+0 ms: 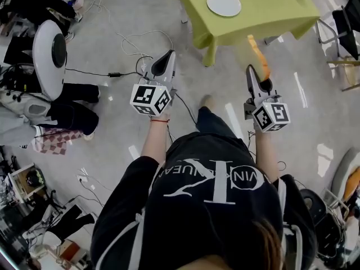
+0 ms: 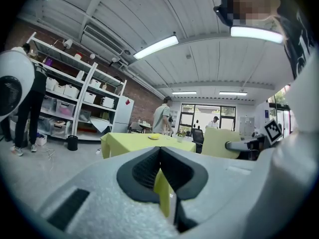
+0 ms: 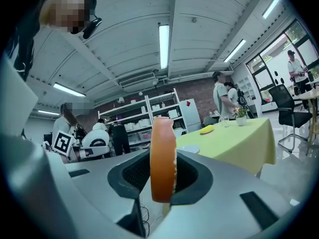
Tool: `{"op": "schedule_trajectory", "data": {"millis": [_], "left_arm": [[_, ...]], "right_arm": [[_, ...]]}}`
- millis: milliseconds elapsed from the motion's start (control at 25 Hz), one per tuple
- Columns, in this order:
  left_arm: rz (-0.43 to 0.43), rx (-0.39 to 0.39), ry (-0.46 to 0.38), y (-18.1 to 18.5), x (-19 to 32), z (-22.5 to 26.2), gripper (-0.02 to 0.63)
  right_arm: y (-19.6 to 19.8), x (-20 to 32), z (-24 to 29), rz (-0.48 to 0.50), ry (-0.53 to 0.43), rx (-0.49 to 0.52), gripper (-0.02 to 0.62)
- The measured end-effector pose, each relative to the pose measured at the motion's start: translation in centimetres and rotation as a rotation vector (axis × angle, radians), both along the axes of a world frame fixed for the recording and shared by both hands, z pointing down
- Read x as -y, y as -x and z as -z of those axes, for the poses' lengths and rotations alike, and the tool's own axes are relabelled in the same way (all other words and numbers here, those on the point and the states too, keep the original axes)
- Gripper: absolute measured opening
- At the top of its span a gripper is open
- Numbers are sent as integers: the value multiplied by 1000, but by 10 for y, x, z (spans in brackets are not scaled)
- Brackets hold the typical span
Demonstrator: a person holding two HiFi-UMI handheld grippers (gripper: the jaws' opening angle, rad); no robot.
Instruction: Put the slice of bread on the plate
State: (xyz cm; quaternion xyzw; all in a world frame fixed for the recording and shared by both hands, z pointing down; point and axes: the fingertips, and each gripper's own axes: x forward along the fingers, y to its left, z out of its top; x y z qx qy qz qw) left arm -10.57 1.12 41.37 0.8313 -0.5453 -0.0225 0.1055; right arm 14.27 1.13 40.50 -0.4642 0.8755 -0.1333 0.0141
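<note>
My right fingers (image 3: 192, 178) clench the slice of bread (image 3: 163, 158) edge-on at frame centre. It looks light, soft and crumbly, so I squeeze gently at its lower edge. My left fingers (image 2: 142, 171) are closed, empty. The plate (image 1: 223, 4) sits upper centre on the table (image 1: 270, 17).

Your lane: open floor (image 1: 216, 86) ahead; table (image 1: 270, 13) corner blocks; cables (image 1: 115, 73) left; tabletop free around plate (image 1: 223, 4).

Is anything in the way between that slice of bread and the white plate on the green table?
Nothing visible is. The right gripper holds the slice of bread near the green table's edge, and no object lies on the cloth before the plate.
</note>
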Motion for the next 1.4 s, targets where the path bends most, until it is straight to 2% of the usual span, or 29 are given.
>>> {"op": "schedule_trajectory", "data": {"millis": [680, 840, 1200, 1400], "left_arm": [[-32, -9, 1, -8, 105, -2, 11], [-29, -10, 33, -12, 117, -13, 11], [-28, 3, 26, -14, 132, -6, 11], [-52, 0, 49, -18, 146, -14, 11]], "right_arm": [[13, 106, -4, 43, 10, -8, 98], [12, 120, -13, 53, 36, -3, 98], [15, 136, -17, 74, 59, 8, 98], [18, 152, -23, 71, 86, 14, 98]]}}
